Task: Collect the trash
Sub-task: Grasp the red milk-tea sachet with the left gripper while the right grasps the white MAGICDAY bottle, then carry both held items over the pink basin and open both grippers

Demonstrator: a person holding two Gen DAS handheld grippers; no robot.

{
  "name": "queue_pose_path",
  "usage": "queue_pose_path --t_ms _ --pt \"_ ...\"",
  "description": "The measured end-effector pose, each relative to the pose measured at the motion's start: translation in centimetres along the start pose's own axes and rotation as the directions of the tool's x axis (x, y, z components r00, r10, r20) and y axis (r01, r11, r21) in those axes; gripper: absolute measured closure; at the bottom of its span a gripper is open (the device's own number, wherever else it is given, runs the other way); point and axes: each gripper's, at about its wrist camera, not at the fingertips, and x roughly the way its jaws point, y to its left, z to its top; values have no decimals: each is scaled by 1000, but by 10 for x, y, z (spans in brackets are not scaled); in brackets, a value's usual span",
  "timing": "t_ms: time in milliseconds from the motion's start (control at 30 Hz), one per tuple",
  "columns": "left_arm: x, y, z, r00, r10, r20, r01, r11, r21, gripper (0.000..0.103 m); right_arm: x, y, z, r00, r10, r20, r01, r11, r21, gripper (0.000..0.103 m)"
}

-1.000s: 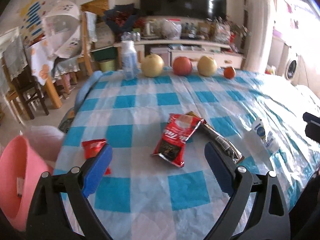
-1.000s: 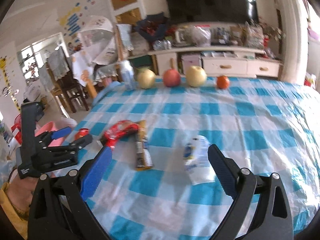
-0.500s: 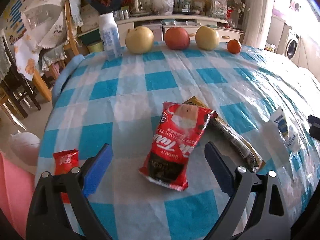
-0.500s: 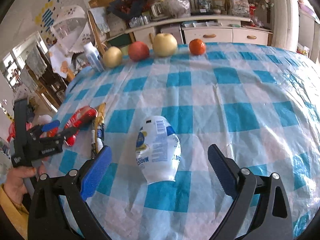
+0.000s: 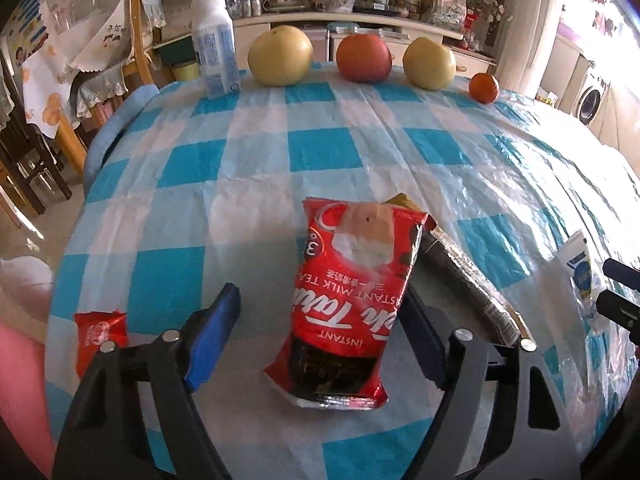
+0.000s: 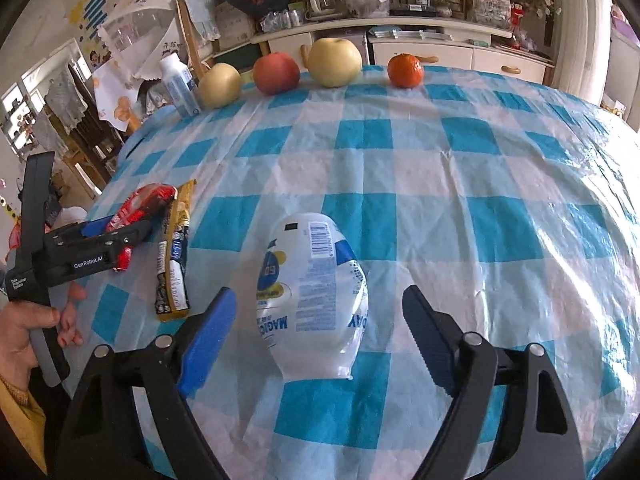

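Table draped in a blue-and-white checked plastic cloth (image 6: 420,184). Near edge: red instant milk-tea packet (image 5: 352,300), gold-and-black wrapper (image 6: 174,268), white crumpled pouch (image 6: 312,296), small red wrapper (image 5: 98,330). Far edge (in a row): white bottle (image 5: 214,46), two yellow pears (image 5: 280,56), red apple (image 5: 363,58), orange tangerine (image 5: 484,87).

Both grippers came down: left gripper (image 5: 320,338) fingers closing around red packet (image 5: 346,300), right gripper (image 6: 320,332) around white pouch (image 6: 312,300).
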Motion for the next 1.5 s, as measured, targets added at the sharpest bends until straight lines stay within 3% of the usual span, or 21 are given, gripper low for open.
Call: queue_pose_path --t_ms 133,300,600,667,1000,1033,1067,1100,1500 --pt "2 -2 2 1000 2 7 -2 1000 2 27 3 -1 0 1000 -5 -3 5 1000 -2 19" --pt "2 -4 3 1000 16 17 -16 1000 -5 31 10 0 -1 1000 -9 -27 9 1000 -7 28" --pt "-1 -4 2 999 32 39 -32 999 -23 56 16 5 -2 998 -63 -30 62 997 -56 39" --pt "-1 -3 2 999 29 39 -28 999 -30 57 16 6 -2 996 -84 -27 82 994 -70 45" --pt "-8 6 -4 999 11 38 -8 998 -66 61 13 5 0 997 -77 -15 76 995 -62 49" --pt "-8 8 -5 999 9 38 -6 998 -70 61 12 5 0 997 -70 -11 70 996 -60 52" --pt "-9 10 -6 999 4 38 -1 997 -78 62 10 5 0 998 -64 -6 64 996 -57 71" --pt "-11 12 -7 999 -4 39 7 996 -88 62 10 5 0 998 -64 -5 64 996 -57 78" --pt "-36 28 -16 995 -40 87 52 990 -134 62 6 8 -2 998 -53 18 54 997 -57 78"
